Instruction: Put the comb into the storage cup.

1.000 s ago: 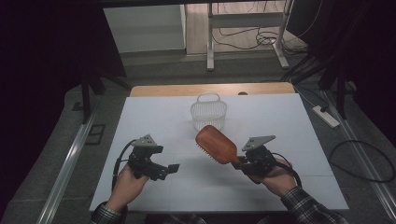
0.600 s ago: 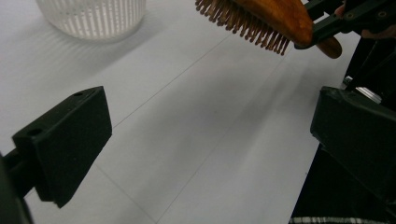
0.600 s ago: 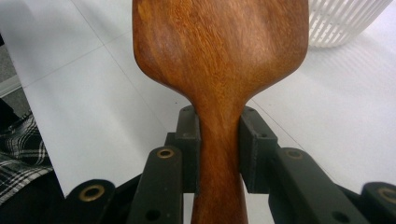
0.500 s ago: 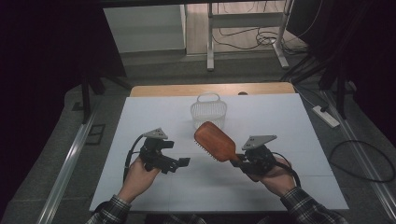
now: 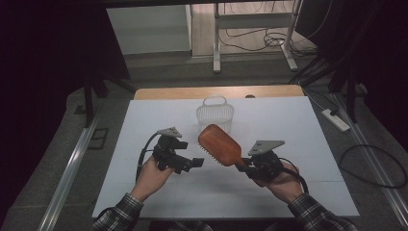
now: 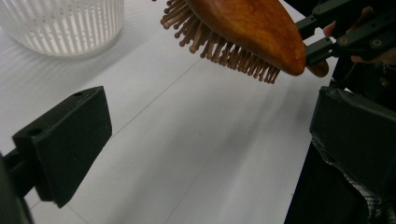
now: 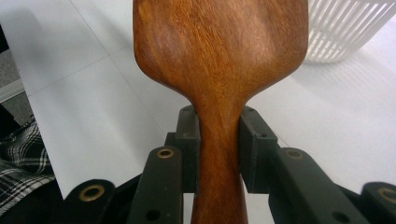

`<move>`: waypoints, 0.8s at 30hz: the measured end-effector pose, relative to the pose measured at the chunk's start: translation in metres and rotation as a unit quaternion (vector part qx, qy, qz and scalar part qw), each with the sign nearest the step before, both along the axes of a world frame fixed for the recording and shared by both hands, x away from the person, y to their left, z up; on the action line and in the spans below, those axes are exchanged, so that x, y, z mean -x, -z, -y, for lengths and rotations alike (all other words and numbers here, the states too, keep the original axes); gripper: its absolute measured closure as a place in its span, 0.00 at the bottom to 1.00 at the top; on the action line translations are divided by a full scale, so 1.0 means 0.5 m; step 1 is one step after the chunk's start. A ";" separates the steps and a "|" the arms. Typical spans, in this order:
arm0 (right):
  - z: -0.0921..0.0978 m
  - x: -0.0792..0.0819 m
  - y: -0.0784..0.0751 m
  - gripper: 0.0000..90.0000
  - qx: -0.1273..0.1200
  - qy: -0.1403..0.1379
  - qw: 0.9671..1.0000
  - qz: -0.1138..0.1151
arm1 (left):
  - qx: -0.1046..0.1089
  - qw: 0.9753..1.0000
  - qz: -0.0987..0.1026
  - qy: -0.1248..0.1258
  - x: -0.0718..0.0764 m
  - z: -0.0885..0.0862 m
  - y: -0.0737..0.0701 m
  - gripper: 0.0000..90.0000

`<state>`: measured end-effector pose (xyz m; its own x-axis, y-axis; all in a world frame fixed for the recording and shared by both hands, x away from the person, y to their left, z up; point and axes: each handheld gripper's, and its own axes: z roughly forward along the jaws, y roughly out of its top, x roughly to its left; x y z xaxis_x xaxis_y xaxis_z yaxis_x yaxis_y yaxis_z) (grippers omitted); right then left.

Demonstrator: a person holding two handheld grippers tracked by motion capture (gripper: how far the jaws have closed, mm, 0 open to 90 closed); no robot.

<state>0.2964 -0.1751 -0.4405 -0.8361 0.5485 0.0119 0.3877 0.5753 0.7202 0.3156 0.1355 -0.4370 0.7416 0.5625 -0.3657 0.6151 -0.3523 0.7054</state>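
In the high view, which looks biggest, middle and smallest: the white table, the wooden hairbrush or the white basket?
1. White table top: biggest by far.
2. and 3. Brown wooden hairbrush and white slotted plastic basket: look about alike; too close to rank.

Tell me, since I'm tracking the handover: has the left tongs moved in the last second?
Yes. The left tongs has moved right, toward the wooden paddle hairbrush and closer to beneath the white slatted plastic basket, which stayed put on the white table.
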 end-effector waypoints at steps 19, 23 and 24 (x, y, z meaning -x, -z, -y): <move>-0.011 0.008 0.000 0.80 -0.011 -0.004 1.000 0.012 | 0.064 0.997 -0.037 0.006 -0.034 0.024 0.009 0.00; -0.014 0.010 0.000 0.80 -0.013 -0.005 1.000 0.015 | 0.076 0.996 -0.044 0.000 -0.039 0.029 0.010 0.00; -0.014 0.010 0.000 0.80 -0.015 -0.006 1.000 0.015 | 0.080 0.996 -0.046 -0.001 -0.040 0.030 0.011 0.00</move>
<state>0.2913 -0.1679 -0.4405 -0.8423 0.5389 0.0026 0.3593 0.5579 0.7481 0.3356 0.1206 -0.4423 0.6992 0.4931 -0.5176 0.6806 -0.2376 0.6930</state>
